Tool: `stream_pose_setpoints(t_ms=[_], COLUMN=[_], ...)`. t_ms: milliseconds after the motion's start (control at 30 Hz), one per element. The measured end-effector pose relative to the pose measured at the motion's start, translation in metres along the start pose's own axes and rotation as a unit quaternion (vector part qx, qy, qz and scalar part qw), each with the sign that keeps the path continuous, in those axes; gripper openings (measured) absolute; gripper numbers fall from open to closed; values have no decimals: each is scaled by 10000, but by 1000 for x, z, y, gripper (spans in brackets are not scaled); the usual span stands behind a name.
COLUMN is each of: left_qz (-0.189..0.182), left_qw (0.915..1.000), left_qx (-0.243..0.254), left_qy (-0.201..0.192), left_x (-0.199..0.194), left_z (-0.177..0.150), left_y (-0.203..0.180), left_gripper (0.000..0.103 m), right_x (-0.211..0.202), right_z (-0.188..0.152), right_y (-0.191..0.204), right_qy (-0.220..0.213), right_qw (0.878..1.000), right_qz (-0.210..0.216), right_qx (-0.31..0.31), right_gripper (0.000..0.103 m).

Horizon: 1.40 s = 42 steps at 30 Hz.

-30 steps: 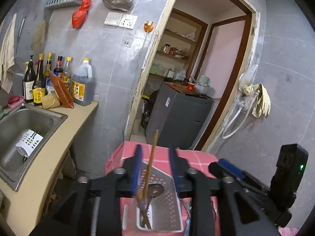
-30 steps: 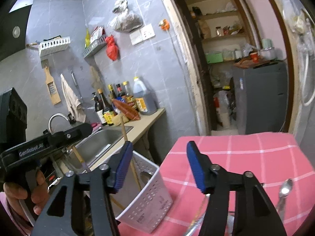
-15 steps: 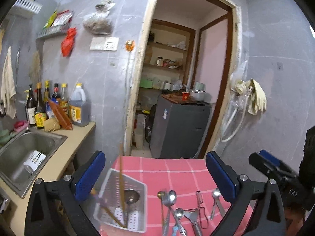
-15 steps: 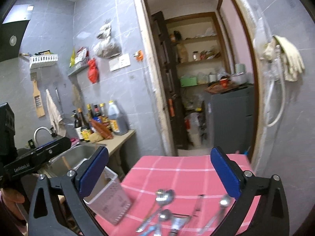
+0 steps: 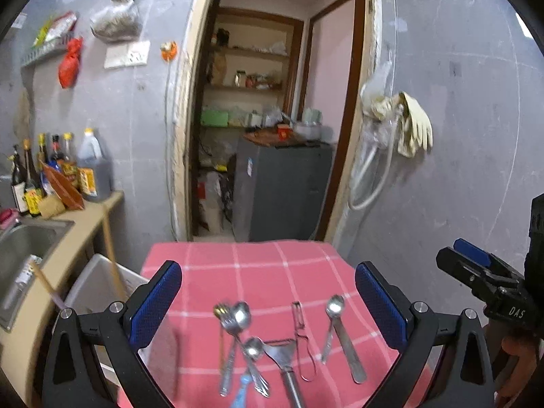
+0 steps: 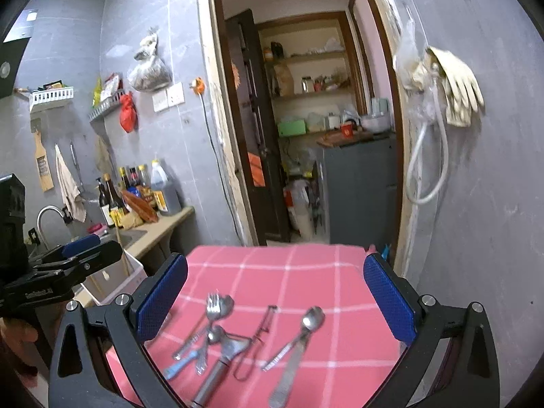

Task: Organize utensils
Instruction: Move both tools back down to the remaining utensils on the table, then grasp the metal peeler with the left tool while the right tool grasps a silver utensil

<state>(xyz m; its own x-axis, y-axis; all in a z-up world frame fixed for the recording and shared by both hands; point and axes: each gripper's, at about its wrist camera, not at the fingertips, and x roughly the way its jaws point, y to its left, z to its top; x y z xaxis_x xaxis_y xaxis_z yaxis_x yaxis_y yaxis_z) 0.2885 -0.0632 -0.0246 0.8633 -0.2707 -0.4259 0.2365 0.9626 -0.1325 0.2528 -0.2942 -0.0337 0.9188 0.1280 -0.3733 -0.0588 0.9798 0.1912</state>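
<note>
- Grey tiled kitchen walls and an open pantry doorway stand behind a small table (image 5: 272, 272) covered in a pink checked cloth.
- Loose metal utensils lie on that cloth near its front edge: a fork and spoon (image 5: 234, 316) overlapping at their heads, a smaller spoon (image 5: 253, 346) just below them, a wide-headed peeler (image 5: 284, 352), a thin wire peeler (image 5: 299, 326), and two spoons (image 5: 335, 309) lying together to the right, apart from the rest.
- Chopsticks (image 5: 110, 255) lean in a white slotted basket (image 5: 95, 282) at the table's left edge, so I judge the basket to be where the utensils go.
- My judgement on handling: the pieces are light, stiff and smooth, likely to slip between the pads; a hold across the handle, near its middle, looks safest. The overlapping fork and spoon would need separating, or they may lift together.
- Left gripper (image 5: 268, 306) hangs above the utensils with its jaws spread wide, holding nothing.
- Right gripper (image 6: 275, 299) is likewise wide apart and empty, over the same spread.
- Beyond the table, a sink (image 5: 27, 241) and sauce bottles (image 5: 61, 166) sit on the counter to the left; rubber gloves (image 5: 414, 125) hang on the right wall.
</note>
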Motion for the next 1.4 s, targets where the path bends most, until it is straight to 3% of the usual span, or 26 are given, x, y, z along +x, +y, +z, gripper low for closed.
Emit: stream_pose_setpoints(t_ms=[333, 467, 500, 667, 733, 800, 1000, 1167, 1400], left_qz=[-166, -292, -317, -449, -512, -589, -626, -663, -661], left_qw=[9960, 9920, 9909, 9851, 9820, 9762, 9594, 9512, 9411], left_qx=[-130, -256, -290, -377, -367, -378, -572, -644, -583], left_qy=[868, 1204, 1278, 1618, 1780, 2052, 2690, 2943, 3264], left_x=[59, 87, 94, 130, 144, 163, 206, 226, 240], left_z=[-38, -49, -52, -63, -68, -73, -86, -90, -93], left_y=[-14, -17, -17, -20, -21, -23, -20, -22, -29], left_gripper=[103, 101, 98, 87, 76, 67, 45, 43, 33], right_x=[53, 78, 85, 122, 133, 146, 177, 193, 210], right_z=[-38, -57, -62, -88, -96, -104, -120, -125, -122], right_y=[-51, -64, -67, -79, -82, -83, -86, -88, -81], right_qy=[873, 1156, 1234, 1596, 1679, 1774, 2030, 2159, 2278], right_qw=[9950, 9911, 9899, 9829, 9807, 9782, 9712, 9673, 9655], right_qz=[198, 301, 328, 477, 527, 576, 703, 774, 887], right_qx=[451, 584, 616, 790, 850, 911, 1028, 1082, 897], right_gripper=[101, 91, 84, 68, 55, 49, 39, 35, 26])
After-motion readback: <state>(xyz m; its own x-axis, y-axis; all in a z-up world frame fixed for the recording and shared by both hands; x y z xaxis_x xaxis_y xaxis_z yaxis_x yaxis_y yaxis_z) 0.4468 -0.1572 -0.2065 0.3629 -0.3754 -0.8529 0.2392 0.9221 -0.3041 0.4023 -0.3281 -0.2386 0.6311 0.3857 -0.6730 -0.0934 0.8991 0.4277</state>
